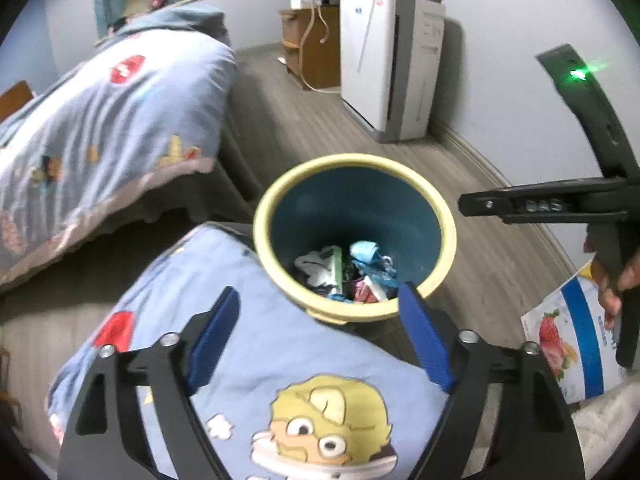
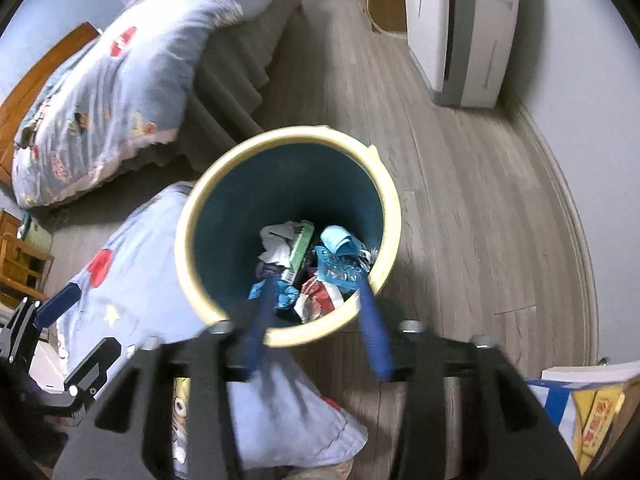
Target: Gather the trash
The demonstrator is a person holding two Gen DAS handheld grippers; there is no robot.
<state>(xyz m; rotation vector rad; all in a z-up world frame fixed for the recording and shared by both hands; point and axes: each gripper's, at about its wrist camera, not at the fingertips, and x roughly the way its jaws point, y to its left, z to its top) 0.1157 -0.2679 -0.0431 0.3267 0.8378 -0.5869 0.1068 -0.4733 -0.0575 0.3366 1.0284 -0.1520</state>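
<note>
Where the grey wood-plank floor (image 2: 472, 184) runs between the bed and the pale wall, a round bin with a cream-yellow rim and dark teal inside (image 2: 390, 200) is seen standing upright, close beside a light blue cartoon-printed pillow (image 1: 280, 344) that lies against its near-left side. At the bottom of the bin a heap of mixed trash (image 2: 308, 264) is seen: crumpled white paper, a green packet, light blue plastic film and a red-and-white wrapper.

Above the pillow and the bin's near edge the left gripper (image 1: 320, 324) is held with its blue-padded jaws spread wide, and nothing is seen between them. Over the bin's near rim the right gripper (image 2: 316, 320) is held with its blue jaws partly apart, blurred, and nothing is gripped by them; the trash is seen far below, between the fingers.

A low bed with a grey pleated skirt (image 2: 232, 92) is covered by a blue-grey printed quilt (image 1: 120, 112) bunched at its edge. Against the far wall a tall white and grey appliance (image 1: 392, 64) is set on the floor, with a small brown wooden cabinet (image 1: 312, 48) just beside it and a pale cable hanging over the cabinet's front. Near the right side a white carton with a blue stripe and a strawberry print (image 1: 568, 340) is visible.
</note>
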